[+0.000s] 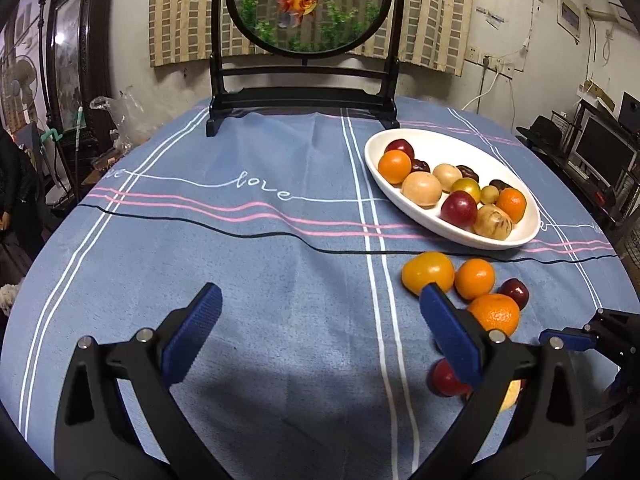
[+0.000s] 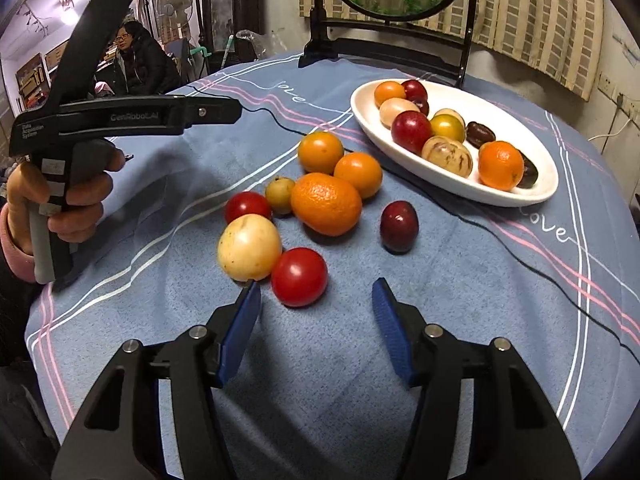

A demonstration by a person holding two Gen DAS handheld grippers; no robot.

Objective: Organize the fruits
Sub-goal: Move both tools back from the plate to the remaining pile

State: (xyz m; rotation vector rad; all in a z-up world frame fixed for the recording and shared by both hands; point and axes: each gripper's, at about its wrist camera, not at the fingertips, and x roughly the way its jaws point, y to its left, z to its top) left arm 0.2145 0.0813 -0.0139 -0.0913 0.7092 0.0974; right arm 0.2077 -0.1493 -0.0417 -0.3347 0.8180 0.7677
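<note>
Two claws gape wide, holding nothing: left claw (image 1: 320, 330) over bare cloth (image 1: 260, 280), right claw (image 2: 316, 320) just short of a tomato (image 2: 299, 277). Loose fruits (image 2: 326, 204) lie beside the filled dish (image 2: 536, 196).

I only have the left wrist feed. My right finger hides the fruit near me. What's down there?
Observer: A pale yellow fruit touches a red tomato, just ahead of the right gripper.
Operator: Is the right gripper holding anything?
Observer: No, it is open and empty, fingers either side of bare tablecloth.
Operator: Any loose fruit I'm missing entirely?
Observer: A small olive-green fruit sits between a second red tomato and the big orange. Your view doesn't show it.
</note>
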